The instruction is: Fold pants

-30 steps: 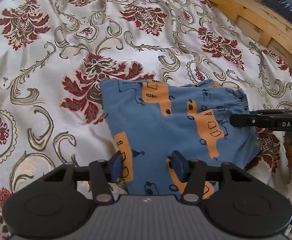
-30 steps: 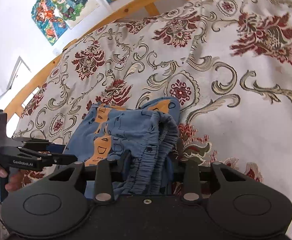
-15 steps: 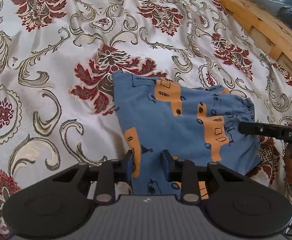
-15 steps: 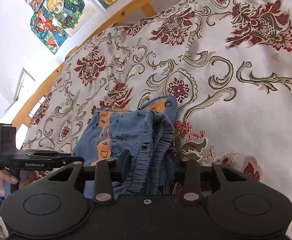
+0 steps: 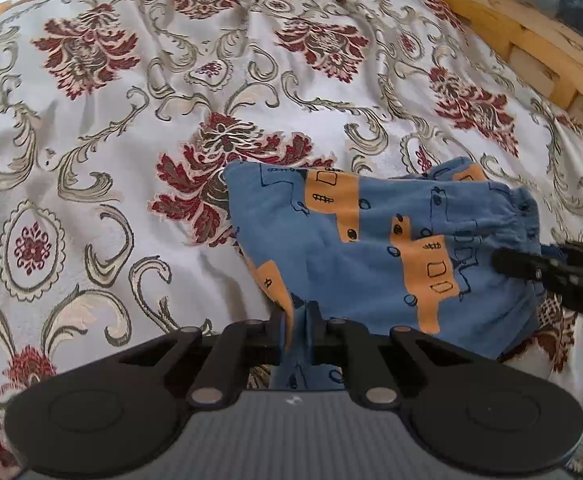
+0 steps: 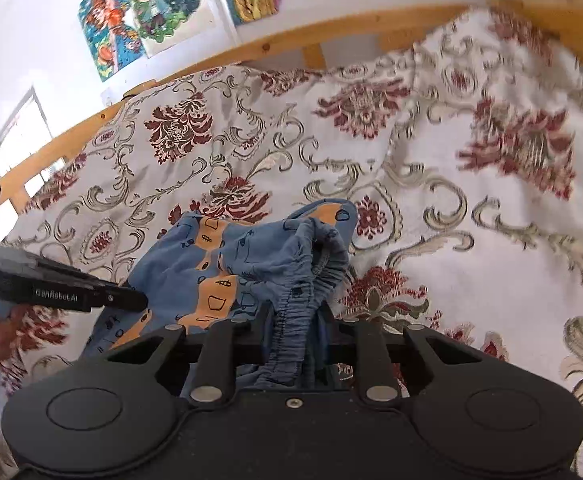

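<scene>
Floral bedspread [image 5: 131,128] on a wood-framed bed. Your blue pants [image 5: 371,248] with orange prints lie bunched on it, partly folded. Left tongs [image 5: 297,334] pinched on a hem edge, right tongs [image 6: 297,344] clamped on the gathered elastic waistband.

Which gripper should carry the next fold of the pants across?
Left, probably. The left gripper is clamped on the flat end of the pants, with open bedspread beyond. The right gripper holds the bunched elastic waistband, better as the anchor.
</scene>
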The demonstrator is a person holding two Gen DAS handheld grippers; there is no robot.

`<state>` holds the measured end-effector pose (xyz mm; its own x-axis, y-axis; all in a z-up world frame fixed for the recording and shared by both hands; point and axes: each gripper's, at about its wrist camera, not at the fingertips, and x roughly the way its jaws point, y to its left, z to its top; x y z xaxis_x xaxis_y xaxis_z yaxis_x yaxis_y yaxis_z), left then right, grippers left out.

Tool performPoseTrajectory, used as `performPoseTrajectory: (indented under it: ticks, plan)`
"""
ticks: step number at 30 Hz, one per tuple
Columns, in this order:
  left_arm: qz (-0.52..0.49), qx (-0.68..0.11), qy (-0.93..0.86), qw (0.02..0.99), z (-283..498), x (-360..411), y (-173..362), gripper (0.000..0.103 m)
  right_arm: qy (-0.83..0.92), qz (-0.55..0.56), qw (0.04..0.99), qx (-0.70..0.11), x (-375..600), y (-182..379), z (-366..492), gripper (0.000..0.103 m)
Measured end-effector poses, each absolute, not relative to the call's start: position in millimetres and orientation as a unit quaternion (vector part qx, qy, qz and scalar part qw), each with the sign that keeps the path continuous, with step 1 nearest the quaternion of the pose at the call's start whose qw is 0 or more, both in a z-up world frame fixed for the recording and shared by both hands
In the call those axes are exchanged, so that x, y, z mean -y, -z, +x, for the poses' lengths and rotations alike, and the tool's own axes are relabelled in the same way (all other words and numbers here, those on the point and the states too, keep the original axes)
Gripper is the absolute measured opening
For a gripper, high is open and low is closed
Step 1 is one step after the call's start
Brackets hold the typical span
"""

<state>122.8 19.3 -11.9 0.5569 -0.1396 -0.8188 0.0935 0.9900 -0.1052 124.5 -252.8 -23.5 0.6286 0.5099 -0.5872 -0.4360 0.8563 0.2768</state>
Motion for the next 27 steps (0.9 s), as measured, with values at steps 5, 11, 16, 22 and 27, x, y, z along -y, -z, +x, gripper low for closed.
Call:
performPoseTrajectory:
  ticks: [5, 11, 16, 22, 27]
  plan:
    - [-0.053, -0.457, 0.054, 0.886, 118.3, -25.4, 7.3, 0.008, -0.252, -0.001, 0.920, -0.301, 238.5, 17.3, 106.6, 0.021]
    - [-0.033, -0.441, 0.045, 0.896, 112.4, -20.0, -2.0, 0.007, -0.252, -0.037, 0.930, -0.265, 230.3, 12.8, 97.1, 0.021]
    - [-0.023, -0.426, 0.042, 0.903, 111.2, -16.2, -11.9, 0.007, -0.250, -0.063, 0.936, -0.238, 224.9, 9.2, 88.5, 0.021]
    - [-0.011, -0.413, 0.044, 0.910, 111.9, -13.4, -18.4, 0.007, -0.245, -0.073, 0.942, -0.217, 223.5, 5.9, 85.4, 0.021]
    - [0.013, -0.399, 0.050, 0.915, 114.6, -8.5, -25.1, 0.007, -0.238, -0.090, 0.947, -0.195, 221.4, 1.9, 84.6, 0.021]
